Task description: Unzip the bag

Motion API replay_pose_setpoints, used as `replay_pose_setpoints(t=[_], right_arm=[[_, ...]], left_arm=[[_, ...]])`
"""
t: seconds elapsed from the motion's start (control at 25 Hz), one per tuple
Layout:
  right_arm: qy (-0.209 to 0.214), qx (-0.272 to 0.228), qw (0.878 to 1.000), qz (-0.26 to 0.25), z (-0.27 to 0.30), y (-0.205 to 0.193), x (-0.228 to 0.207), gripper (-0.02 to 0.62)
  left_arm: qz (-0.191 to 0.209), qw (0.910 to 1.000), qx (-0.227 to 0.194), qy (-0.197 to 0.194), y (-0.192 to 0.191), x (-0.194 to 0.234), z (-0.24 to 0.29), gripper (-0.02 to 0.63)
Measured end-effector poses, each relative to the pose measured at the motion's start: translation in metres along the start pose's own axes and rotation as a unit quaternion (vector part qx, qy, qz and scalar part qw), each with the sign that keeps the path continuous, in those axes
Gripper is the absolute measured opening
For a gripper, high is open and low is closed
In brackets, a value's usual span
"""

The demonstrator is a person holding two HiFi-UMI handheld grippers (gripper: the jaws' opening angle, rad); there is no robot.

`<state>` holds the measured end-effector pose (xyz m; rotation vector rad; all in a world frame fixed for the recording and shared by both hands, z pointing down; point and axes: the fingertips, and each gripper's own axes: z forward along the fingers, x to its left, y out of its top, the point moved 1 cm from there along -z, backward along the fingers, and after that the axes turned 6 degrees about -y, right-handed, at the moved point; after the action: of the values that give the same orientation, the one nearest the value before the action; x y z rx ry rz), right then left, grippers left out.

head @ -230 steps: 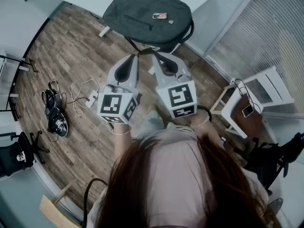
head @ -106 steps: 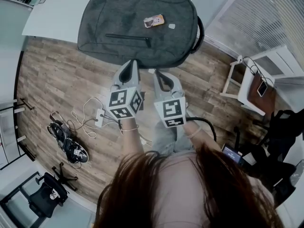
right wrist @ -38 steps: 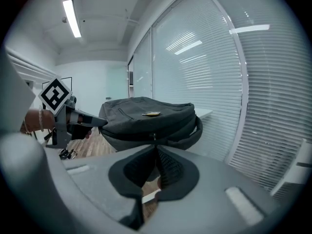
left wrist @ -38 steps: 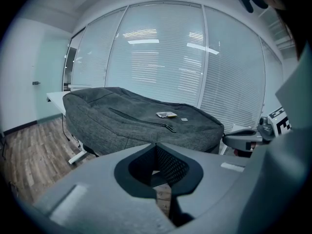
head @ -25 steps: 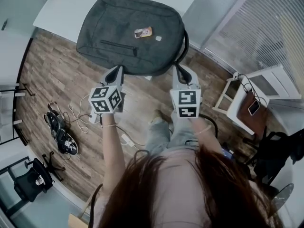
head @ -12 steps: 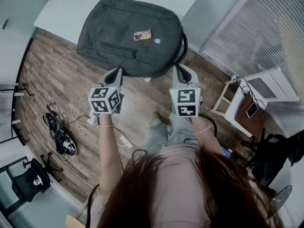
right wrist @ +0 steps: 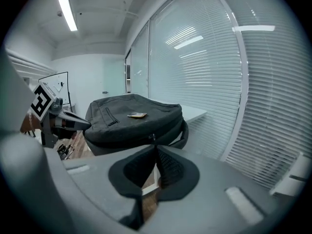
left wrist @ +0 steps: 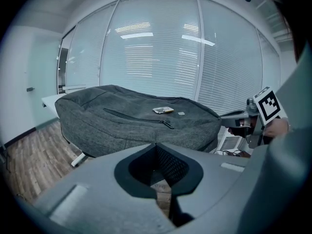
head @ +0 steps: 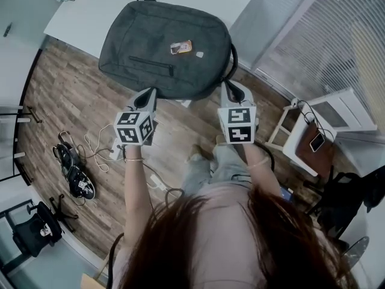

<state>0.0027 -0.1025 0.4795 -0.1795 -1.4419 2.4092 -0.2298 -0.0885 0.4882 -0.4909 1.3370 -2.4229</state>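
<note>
The bag (head: pixel 165 47), a grey backpack, lies flat on a white desk (head: pixel 78 14), its near end hanging a little past the desk's edge over the wooden floor (head: pixel 66 83). A closed pocket zip (head: pixel 150 65) runs across its upper face, and a small card (head: pixel 181 47) lies on the fabric beside it. A dark strap (head: pixel 232 56) loops out at the bag's right side.

The left gripper (head: pixel 149 92) hovers just short of the bag's near edge, towards its left half, pointing at it and tipped somewhat down. In the left gripper view its fingers (left wrist: pixel 170 165) are pressed together at the tips with nothing between them (only floor shows through the gap lower down). The bag fills the space ahead, close but not touched.

The right gripper (head: pixel 227 86) is held near the bag's right near corner, just beside the strap, well apart from the left one. Its fingers (right wrist: pixel 168 167) are likewise closed tip to tip and hold nothing. Straight ahead in the right gripper view, a small zip pull (right wrist: pixel 152 137) sits on the bag's side wall, just beyond the fingertips; whether they touch it I cannot tell.

On the floor to the left lie white cables (head: pixel 105 140) and some dark gear (head: pixel 75 173). To the right stands a small white stand (head: pixel 301 152) with a phone (head: pixel 315 141) on it, below the window blinds (head: pixel 325 47).
</note>
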Motion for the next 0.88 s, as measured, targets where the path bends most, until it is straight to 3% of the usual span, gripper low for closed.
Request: replay_pose_setpoints(t=[0.2, 0.88], right_arm=[[0.016, 0.022, 1.000, 0.003, 0.006, -0.001, -0.008, 0.014], [0.032, 0.026, 0.999, -0.027, 0.027, 0.010, -0.029, 0.015]], left_arm=[[0.005, 1.0000, 0.007, -0.003, 0.000, 0.000, 0.000, 0.008], [0.012, 0.9997, 0.017, -0.013, -0.001, -0.007, 0.006, 0.008]])
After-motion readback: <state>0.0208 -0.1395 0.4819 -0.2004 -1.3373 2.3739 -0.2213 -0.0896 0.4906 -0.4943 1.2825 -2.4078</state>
